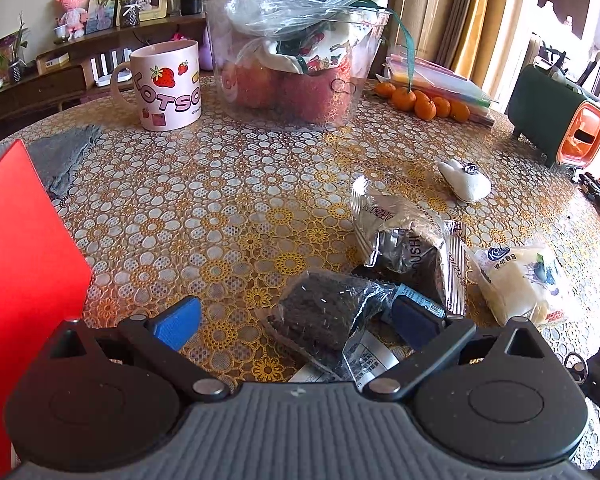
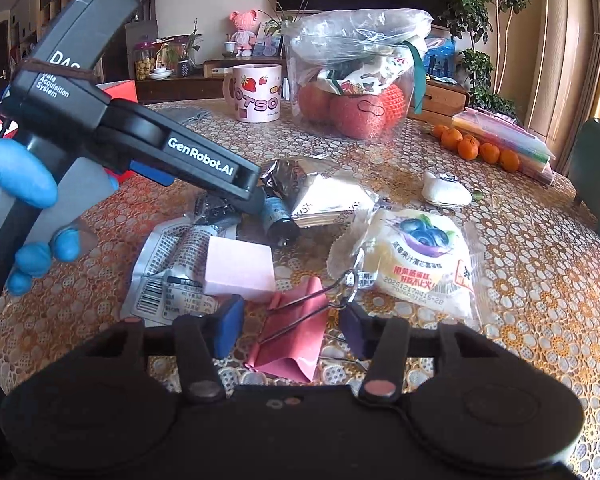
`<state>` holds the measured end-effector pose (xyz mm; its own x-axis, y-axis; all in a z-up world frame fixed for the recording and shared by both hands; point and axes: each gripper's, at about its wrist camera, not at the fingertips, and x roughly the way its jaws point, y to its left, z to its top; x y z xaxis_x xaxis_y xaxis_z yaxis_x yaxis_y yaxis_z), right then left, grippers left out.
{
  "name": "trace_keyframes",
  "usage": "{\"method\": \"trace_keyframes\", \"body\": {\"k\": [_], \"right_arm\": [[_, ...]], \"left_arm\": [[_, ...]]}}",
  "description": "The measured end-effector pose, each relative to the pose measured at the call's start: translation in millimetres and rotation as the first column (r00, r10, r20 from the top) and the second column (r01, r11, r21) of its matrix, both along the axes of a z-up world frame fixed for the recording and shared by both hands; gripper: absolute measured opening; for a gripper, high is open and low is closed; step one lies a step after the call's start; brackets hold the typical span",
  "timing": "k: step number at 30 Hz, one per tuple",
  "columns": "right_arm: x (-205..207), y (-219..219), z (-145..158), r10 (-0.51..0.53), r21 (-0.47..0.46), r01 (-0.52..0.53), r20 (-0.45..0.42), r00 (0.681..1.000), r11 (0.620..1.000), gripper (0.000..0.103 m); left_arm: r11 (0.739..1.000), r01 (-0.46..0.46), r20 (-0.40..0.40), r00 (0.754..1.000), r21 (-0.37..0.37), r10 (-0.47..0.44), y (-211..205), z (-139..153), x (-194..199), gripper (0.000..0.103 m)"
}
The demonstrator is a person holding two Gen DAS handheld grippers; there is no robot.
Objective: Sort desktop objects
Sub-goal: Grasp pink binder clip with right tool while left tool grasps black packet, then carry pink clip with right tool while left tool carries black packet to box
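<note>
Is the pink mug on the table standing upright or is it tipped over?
Upright. The pink mug stands on its base on the table, its rim facing up and its handle at the side. Both views agree.

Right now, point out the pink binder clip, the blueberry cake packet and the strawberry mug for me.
pink binder clip (image 2: 296,336): right wrist view, on its pink body.
blueberry cake packet (image 2: 416,256): right wrist view, middle of the printed front.
strawberry mug (image 1: 168,84): left wrist view, on its lettered side.

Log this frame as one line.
left hand-held gripper: open over dark snack packet | right hand-held gripper: closing around pink binder clip, contact unclear | blueberry cake packet: on table
</note>
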<state>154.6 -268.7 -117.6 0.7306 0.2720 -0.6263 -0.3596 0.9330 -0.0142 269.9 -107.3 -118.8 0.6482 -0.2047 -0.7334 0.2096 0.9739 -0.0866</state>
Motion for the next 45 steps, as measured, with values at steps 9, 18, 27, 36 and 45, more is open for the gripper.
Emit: {"method": "trace_keyframes", "body": {"k": [9, 18, 27, 36, 45], "right_arm": [[-3, -4, 3, -0.042, 0.014, 0.042, -0.019, 0.999, 0.999, 0.033], [-9, -7, 13, -0.070, 0.012, 0.070, -0.026, 0.997, 0.997, 0.032], [-17, -7, 26, -0.082, -0.003, 0.082, -0.013, 0.997, 0.997, 0.032], [-29, -3, 46, -0.089, -0.006, 0.089, 0.009, 0.996, 0.996, 0.032], [-47, 9, 73, -0.079, -0.008, 0.080, 0.040, 0.996, 0.997, 0.032]], "left_arm": [[0.999, -0.007, -0.031, 1.000, -0.041, 0.006, 5, 3, -1, 0.061], [1.000, -0.010, -0.029, 1.000, -0.013, 0.010, 6, 14, -4, 0.043], [0.999, -0.028, -0.003, 1.000, -0.022, 0.028, 15, 36, -23, 0.041], [0.999, -0.030, 0.000, 1.000, -0.028, 0.030, 22, 56, -50, 0.041], [0.999, -0.027, -0.002, 1.000, -0.039, 0.027, 37, 77, -86, 0.041]]}}
